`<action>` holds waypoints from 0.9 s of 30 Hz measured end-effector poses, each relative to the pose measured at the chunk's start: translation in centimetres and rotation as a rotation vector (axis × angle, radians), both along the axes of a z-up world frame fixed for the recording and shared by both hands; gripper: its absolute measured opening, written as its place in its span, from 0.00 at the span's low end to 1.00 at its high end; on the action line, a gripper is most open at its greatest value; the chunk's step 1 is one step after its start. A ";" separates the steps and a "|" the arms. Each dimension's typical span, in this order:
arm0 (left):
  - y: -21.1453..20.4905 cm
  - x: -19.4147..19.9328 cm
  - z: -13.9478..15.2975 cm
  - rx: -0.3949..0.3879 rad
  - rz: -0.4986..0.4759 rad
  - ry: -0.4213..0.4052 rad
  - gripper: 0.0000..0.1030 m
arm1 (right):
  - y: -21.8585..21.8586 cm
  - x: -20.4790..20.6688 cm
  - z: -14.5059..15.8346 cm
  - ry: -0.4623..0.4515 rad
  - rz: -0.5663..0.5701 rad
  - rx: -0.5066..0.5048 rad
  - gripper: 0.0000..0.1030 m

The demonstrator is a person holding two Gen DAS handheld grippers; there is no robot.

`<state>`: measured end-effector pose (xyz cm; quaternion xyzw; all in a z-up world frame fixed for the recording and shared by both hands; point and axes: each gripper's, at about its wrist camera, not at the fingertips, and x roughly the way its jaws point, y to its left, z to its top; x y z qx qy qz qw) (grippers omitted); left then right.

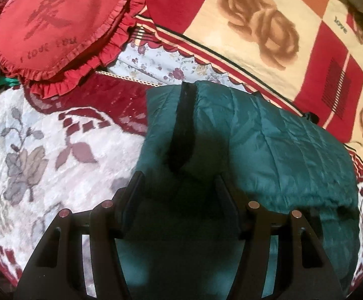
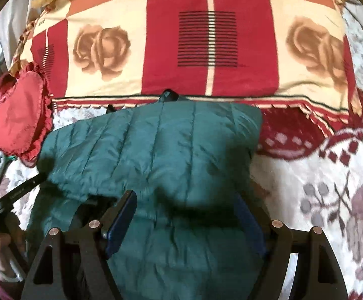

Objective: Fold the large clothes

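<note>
Both grippers hang spread wide over the green quilted jacket (image 1: 269, 137), gripping nothing: left gripper (image 1: 179, 182) above its near-left part, right gripper (image 2: 189, 205) above its near middle. Jacket lies bundled on the floral bedspread (image 1: 43, 150), long axis left to right, far edge touching the rose-print blanket (image 2: 206, 37). Heart cushion (image 1: 56, 25) sits near its left end; open bedspread lies to its right.
</note>
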<state>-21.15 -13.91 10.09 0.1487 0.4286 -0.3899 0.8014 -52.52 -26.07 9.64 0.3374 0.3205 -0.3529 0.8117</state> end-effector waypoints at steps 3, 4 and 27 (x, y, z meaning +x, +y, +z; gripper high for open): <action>2.1 -0.8 1.0 0.000 -0.015 -0.032 0.57 | 0.7 -2.5 0.4 0.001 -0.004 0.007 0.75; 2.9 -1.1 1.4 0.001 -0.024 -0.047 0.57 | 1.1 -3.2 0.5 0.003 -0.003 0.011 0.75; 14.5 -6.0 3.7 -0.041 -0.026 -0.057 0.57 | 8.7 -8.4 -0.4 -0.061 0.003 0.030 0.78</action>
